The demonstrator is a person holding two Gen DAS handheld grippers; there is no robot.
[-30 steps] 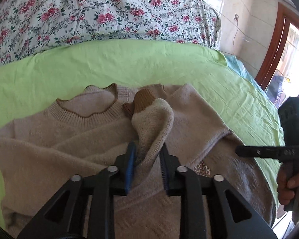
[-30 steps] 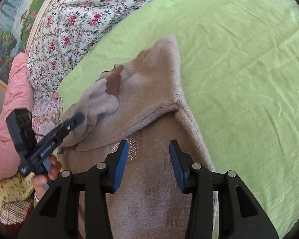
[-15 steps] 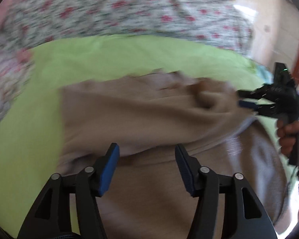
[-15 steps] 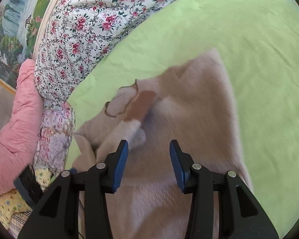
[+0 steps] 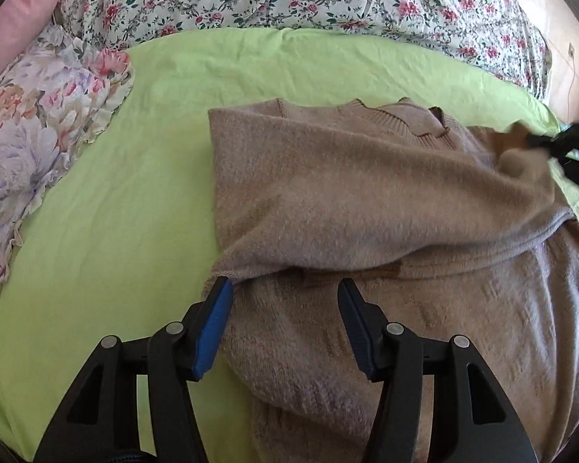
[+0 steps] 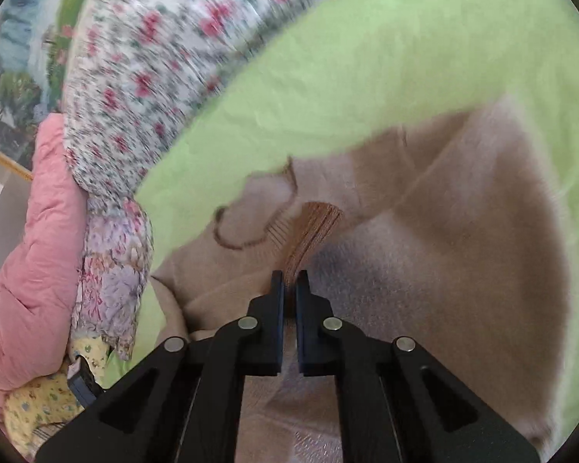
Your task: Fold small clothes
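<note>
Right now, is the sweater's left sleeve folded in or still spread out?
Folded in: the sleeve lies across the sweater chest, and the right gripper is shut on its brown cuff.

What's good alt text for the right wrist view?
The right gripper is shut on the brown ribbed cuff of a beige sweater lying on a green sheet. A floral quilt and pink bedding sit at the left; the view is motion-blurred.
</note>
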